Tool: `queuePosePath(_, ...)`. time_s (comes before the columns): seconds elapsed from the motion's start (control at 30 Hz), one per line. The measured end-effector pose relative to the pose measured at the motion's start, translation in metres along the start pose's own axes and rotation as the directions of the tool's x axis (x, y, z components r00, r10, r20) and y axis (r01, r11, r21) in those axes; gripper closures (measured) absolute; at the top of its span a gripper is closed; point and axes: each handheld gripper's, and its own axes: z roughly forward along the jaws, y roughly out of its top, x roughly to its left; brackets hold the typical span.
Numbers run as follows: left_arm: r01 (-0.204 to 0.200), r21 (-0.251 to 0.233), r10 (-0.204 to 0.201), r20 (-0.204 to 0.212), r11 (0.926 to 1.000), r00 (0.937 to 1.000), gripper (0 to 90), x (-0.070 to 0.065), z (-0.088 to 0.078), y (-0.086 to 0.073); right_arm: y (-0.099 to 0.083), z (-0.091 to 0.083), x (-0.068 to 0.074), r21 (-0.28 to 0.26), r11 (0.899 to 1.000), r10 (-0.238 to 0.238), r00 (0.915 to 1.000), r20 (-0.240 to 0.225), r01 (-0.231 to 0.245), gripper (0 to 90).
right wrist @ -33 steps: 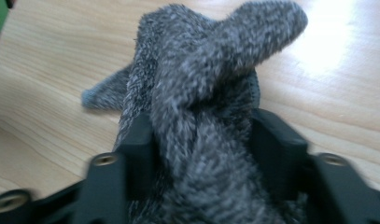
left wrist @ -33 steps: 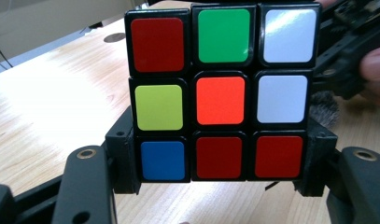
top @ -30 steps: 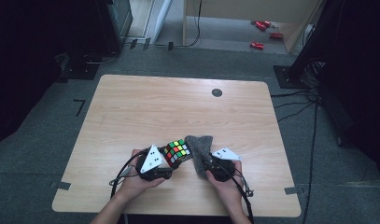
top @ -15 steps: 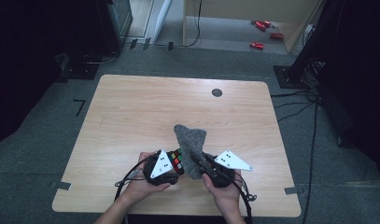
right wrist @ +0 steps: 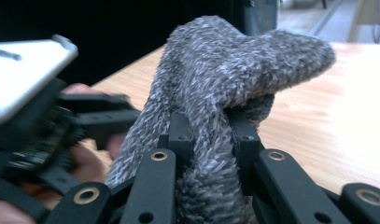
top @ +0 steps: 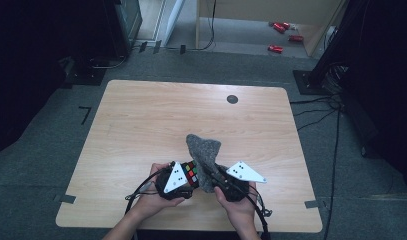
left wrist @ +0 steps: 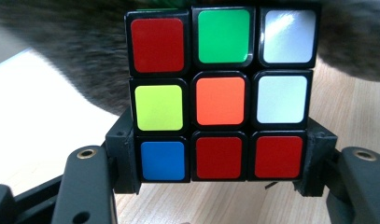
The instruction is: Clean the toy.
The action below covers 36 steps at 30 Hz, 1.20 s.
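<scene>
A colour-scrambled puzzle cube (left wrist: 220, 100) sits clamped between the jaws of my left gripper (left wrist: 220, 161), its red, green, white, yellow, orange and blue tiles facing the camera. In the high view the cube (top: 190, 172) is near the table's front edge, in the left gripper (top: 192, 178). My right gripper (right wrist: 210, 135) is shut on a grey fuzzy cloth (right wrist: 225, 70), which bunches upward above the jaws. From above, the cloth (top: 203, 147) stands up just right of the cube, held by the right gripper (top: 213, 176). The cloth touches the cube's side.
The wooden table (top: 141, 115) has a small black round mark (top: 232, 99) at its far right. Cables trail from both grippers over the front edge. Red objects (top: 276, 48) lie on the floor beyond the table. Dark equipment stands at left and right.
The right gripper has lifted the grey cloth off the table, so it now stands up against the cube. The left gripper has kept the cube in about the same place.
</scene>
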Motion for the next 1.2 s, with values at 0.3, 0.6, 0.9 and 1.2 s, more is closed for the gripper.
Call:
queuePosePath(0.3,0.017,-0.018,-0.017,-0.005,0.9997,0.9998,35.3,0.004,-0.003,0.001,-0.006,0.000,-0.019,0.026,0.997,0.065,0.9960,0.060,-0.067,76.3)
queuePosePath(0.6,0.002,0.009,-0.002,-0.010,1.0000,0.9999,35.2,0.000,0.000,0.001,-0.001,0.003,-0.001,0.003,1.000,-0.006,0.9998,0.021,0.006,76.1)
queuePosePath(0.9,0.040,0.005,-0.040,0.010,0.9992,0.9992,35.3,0.006,0.000,0.000,0.000,0.000,-0.002,0.004,1.000,-0.012,0.9997,0.022,0.012,75.5)
queuePosePath(1.2,0.075,-0.034,-0.075,0.007,0.9966,0.9972,35.3,0.011,-0.006,0.001,-0.002,0.000,-0.014,0.009,0.999,0.043,0.9982,0.043,-0.043,75.5)
